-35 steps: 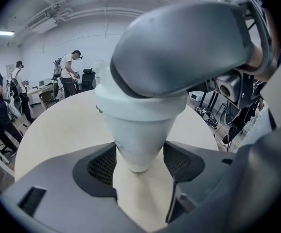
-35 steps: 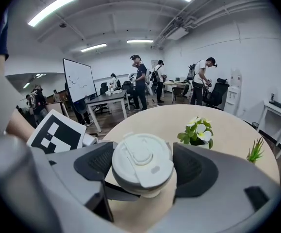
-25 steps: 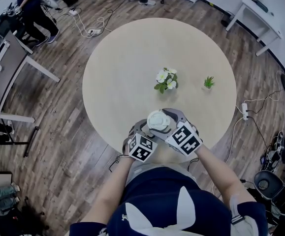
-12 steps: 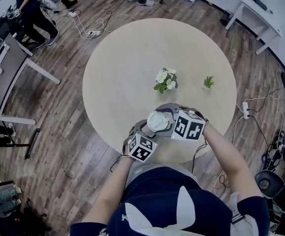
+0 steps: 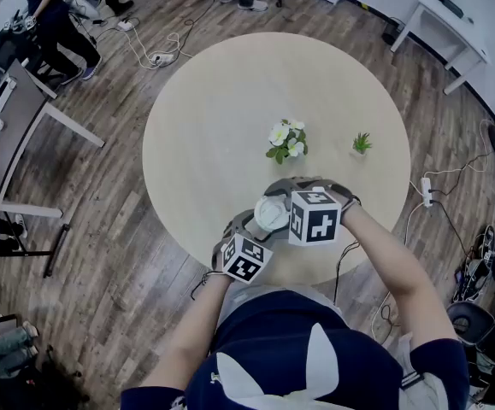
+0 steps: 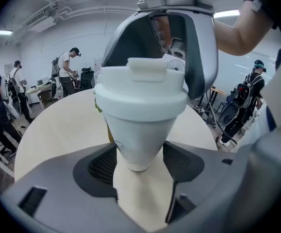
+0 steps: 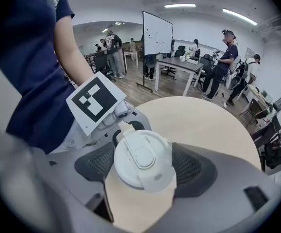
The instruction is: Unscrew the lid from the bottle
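Note:
A white bottle (image 6: 139, 135) with a wide white flip-top lid (image 7: 142, 160) stands upright over the near edge of the round table (image 5: 213, 118). My left gripper (image 6: 139, 165) is shut on the bottle's tapering body, its black pads on both sides. My right gripper (image 7: 144, 168) comes down over the top and is shut on the lid, both pads against its rim. In the head view the lid (image 5: 272, 213) shows between the two marker cubes, the right cube just to its right. The bottle's body is hidden there.
A small pot of white flowers (image 5: 286, 139) and a tiny green plant (image 5: 362, 143) stand further back on the table. Desks, cables and standing people surround the table on the wooden floor.
My right gripper has swung anticlockwise around the lid, its cube moving from the near right to the right side. The left gripper and the bottle have stayed in place.

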The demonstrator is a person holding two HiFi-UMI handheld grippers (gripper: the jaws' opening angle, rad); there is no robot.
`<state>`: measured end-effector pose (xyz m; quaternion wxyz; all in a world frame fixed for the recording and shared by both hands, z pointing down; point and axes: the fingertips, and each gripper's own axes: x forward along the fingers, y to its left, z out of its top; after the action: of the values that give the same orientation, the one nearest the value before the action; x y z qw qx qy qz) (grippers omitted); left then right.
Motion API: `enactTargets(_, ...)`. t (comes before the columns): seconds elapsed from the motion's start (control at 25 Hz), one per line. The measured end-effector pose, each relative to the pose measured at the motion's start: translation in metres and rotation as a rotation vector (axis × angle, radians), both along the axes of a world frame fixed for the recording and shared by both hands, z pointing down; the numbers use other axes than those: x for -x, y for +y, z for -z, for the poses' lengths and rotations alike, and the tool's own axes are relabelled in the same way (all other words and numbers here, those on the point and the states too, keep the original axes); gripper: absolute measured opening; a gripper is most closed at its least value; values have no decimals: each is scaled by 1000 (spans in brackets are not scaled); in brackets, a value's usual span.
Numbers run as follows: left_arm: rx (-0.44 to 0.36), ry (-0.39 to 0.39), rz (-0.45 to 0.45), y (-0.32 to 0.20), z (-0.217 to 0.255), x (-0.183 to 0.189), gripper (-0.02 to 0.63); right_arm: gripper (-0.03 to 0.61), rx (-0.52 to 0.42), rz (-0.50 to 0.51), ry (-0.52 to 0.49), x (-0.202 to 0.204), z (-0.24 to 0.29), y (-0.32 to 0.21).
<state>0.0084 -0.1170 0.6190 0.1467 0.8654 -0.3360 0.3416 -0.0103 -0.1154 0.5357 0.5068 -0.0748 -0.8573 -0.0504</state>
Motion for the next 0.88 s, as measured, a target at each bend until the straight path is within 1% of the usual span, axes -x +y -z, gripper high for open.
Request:
enactTargets(0.08,1,0,0,-1,1,0,310,387,-18,-40,-21,2,-1,-1)
enactTargets(0.12,2,-1,0,-1,1,1,310,406,-16,-64,-41,4,-2,-1)
enactTargets(0.2,2,0,2,-2,1,1,310,464,5,-121,-101,8,-1,-1)
enactTargets(0.24,3,0,3,-2,1,1,310,476,14,-156,-137,11,0,-1)
enactTargets(0.36,4,-1,4,-1,0,1,310,465,13,-256,-221,14,2,-6)
enactTargets(0.56,5,1,7,-1,1,-1,310,460,-25,-400,-282,10,-4,-16)
enactTargets(0.8,5,1,11,0,0,1,310,474,21,-588,-354,6,-16,-19)
enactTargets(0.88,5,2,11,1,-1,0,310,468,9,-627,-369,5,-18,-18)
